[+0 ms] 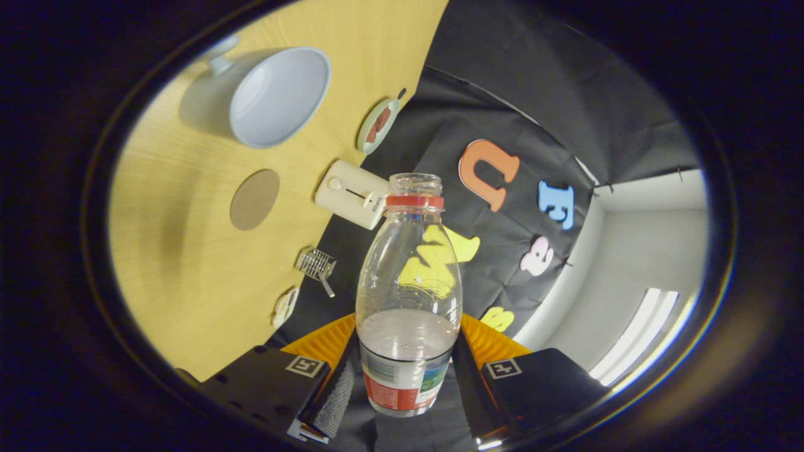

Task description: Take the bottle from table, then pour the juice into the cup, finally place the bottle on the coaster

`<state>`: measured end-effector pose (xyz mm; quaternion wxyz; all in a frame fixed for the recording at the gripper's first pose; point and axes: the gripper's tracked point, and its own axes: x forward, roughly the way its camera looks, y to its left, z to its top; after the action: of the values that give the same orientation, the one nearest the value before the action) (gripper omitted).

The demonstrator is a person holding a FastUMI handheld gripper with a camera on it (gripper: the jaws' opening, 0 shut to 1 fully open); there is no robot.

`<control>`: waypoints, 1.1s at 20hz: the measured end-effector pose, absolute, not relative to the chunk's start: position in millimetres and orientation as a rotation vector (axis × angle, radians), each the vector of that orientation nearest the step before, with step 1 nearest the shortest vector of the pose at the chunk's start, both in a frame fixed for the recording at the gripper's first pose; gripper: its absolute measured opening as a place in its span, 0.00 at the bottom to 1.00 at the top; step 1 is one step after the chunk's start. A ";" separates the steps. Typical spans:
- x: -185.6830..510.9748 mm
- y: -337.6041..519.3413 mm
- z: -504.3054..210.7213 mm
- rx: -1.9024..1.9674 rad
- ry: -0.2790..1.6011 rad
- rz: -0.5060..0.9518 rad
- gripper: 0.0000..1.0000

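Bottle [408,295] sits between the two fingers of your gripper [407,383], and both fingers press on its lower part at the label, so the gripper is pinching it. The cap is off and the mouth is open. A low level of pale liquid lies in the bottom part, near the fingers. The whole view is rolled to one side, so I judge that you carry the bottle in the air, tilted.

Beyond the bottle, the table [188,276] holds the other things. The round brown coaster [254,199] lies nearest. The pale cup [279,97] stands further away, and its inside looks empty. Beside the coaster there is a small cream box [352,193], then a little wire rack [316,264] and a small plate [378,125] near the table edge.

I think the pouring is not yet done. The danger is this: if you tip the open bottle before its mouth is over the cup, the juice will fall on the table or the coaster. The bottle is smooth and round, so a fast turn may also make it slip in the fingers.
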<state>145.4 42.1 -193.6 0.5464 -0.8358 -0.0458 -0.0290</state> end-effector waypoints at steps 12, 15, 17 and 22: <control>145.3 47.4 -184.3 -1.217 0.028 0.011 0.79; 141.1 56.8 -177.4 -1.030 0.063 0.044 0.79; 138.4 65.6 -177.2 -0.916 0.119 0.075 0.79; 137.4 73.8 -154.1 -0.696 0.140 0.117 0.79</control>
<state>137.4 73.8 -154.1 0.9360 -0.3404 0.0686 0.0571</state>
